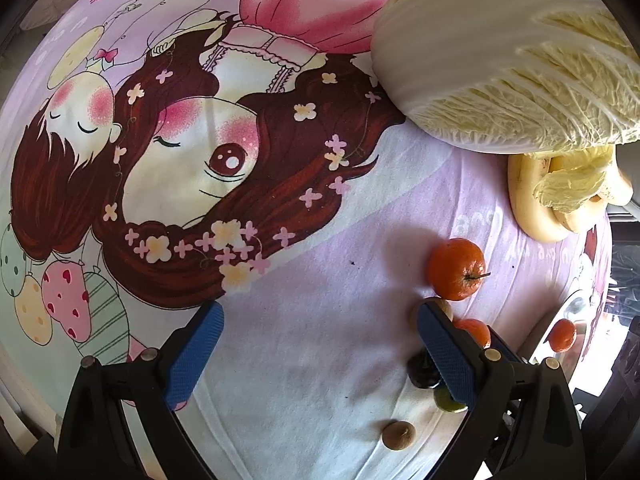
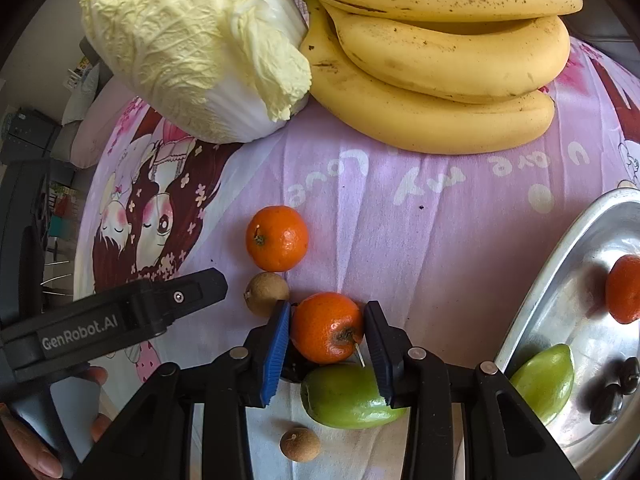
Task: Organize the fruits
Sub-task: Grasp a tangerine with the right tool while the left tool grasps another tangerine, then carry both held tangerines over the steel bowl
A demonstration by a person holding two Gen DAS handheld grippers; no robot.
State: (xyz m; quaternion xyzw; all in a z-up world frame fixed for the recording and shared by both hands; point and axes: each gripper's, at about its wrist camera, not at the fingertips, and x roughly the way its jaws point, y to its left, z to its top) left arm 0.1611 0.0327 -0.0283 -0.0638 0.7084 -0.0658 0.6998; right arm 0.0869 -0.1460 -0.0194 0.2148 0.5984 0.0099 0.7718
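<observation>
My right gripper [image 2: 326, 336] points steeply down at the pink cartoon-print cloth [image 2: 420, 240], and its jaws are drawn in narrow around a small orange [image 2: 326, 330]; both pads sit right at the fruit's sides, and I read that as a grip on it, though the contact on the right side is hard to confirm. Just below that orange, touching it, lies a green fruit [image 2: 348, 398], and something dark is tucked behind the left pad that I cannot make out. A brown round fruit [image 2: 266, 292] sits just left of the gripped orange, a second orange [image 2: 277, 238] rests just above that one, and another brown fruit [image 2: 300, 444] lies near the bottom edge. To the right stands a metal tray [image 2: 560, 280], which holds a third orange [image 2: 624, 288], a second green fruit [image 2: 548, 380] and two small dark fruits [image 2: 618, 388]. At the top, a bunch of bananas [image 2: 440, 52] lies beside a cabbage [image 2: 192, 40], the two touching. My left gripper [image 1: 320, 344] hangs over bare cloth with its jaws wide apart and nothing between them; from its own camera the fruit cluster sits by its right finger. In the right camera's view the left tool shows at the left edge, with a hand [image 2: 36, 440] wrapped round its handle.
</observation>
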